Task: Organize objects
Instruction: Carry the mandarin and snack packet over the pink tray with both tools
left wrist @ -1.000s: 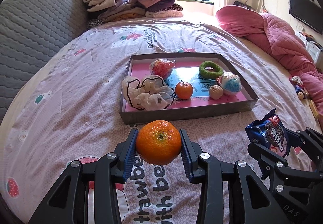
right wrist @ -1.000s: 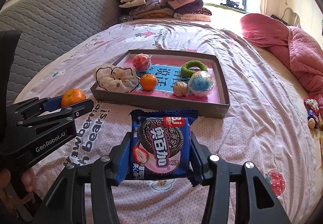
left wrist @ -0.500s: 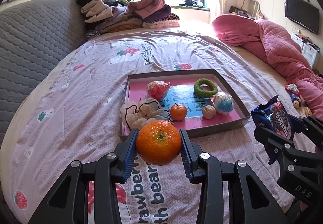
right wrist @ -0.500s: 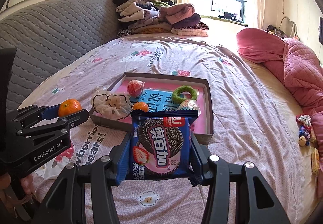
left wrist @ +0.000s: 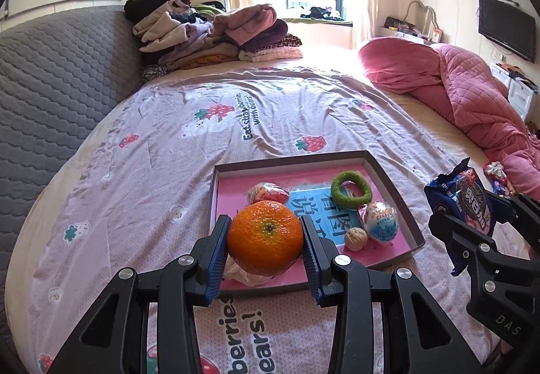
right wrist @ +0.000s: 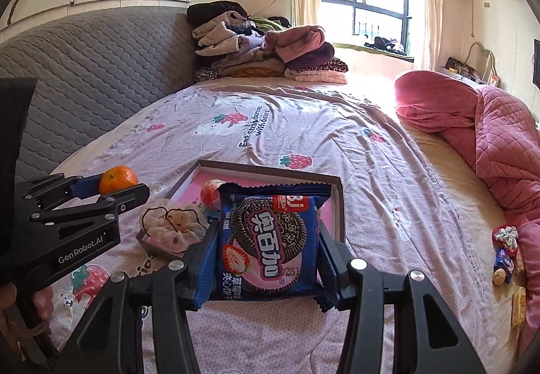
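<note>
Mid-carry toward the tray: left gripper clamped on the mandarin, right gripper pinching the cookie packet, both above the tray's near edge. Next, probably: forward over a free spot, lower, release.

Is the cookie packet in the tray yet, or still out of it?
Out. The cookie packet is clamped between the right gripper's pads, held above the bed in front of the tray.

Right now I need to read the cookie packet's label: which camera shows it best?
The right wrist view: the cookie packet faces the camera flat, held in the right hand-held gripper. The left wrist view shows it only obliquely, near the right edge.
</note>
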Demonstrator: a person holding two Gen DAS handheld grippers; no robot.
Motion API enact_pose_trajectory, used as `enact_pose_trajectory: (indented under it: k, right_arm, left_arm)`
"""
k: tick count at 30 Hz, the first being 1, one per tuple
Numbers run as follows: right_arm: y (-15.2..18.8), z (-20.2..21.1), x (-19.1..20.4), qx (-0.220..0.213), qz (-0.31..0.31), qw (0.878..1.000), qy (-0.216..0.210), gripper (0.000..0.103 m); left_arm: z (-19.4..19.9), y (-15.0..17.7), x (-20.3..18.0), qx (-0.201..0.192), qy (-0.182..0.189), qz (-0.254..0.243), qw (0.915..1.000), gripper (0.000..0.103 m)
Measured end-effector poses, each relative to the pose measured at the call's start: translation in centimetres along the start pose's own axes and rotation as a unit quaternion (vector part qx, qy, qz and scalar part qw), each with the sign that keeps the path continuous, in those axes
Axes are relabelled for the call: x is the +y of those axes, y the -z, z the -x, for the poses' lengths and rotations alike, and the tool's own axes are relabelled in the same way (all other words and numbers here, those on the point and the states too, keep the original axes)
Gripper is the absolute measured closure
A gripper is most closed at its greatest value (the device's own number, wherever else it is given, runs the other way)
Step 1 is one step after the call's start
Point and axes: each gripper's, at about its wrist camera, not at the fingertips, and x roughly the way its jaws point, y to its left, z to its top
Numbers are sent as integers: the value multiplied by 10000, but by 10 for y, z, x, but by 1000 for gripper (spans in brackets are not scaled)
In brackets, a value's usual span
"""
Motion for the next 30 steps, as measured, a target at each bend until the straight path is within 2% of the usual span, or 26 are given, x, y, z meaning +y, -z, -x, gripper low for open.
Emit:
enact_pose_trajectory:
  k: [15, 21, 30]
  right_arm:
    - [-31, -27, -20, -128, -22, 9999, -43, 51]
    - [-41, -45, -22, -205, 87, 9998, -7, 51]
    - [-41, -83, -25, -26, 92, 10000, -12, 51]
  left_arm:
    - [-35, -34, -5, -160, -23, 35, 9999, 62]
    - [-58, -34, -4, -94, -45, 81, 9999, 62]
    - [-97, -21, 5, 115, -161, 134, 9997, 62]
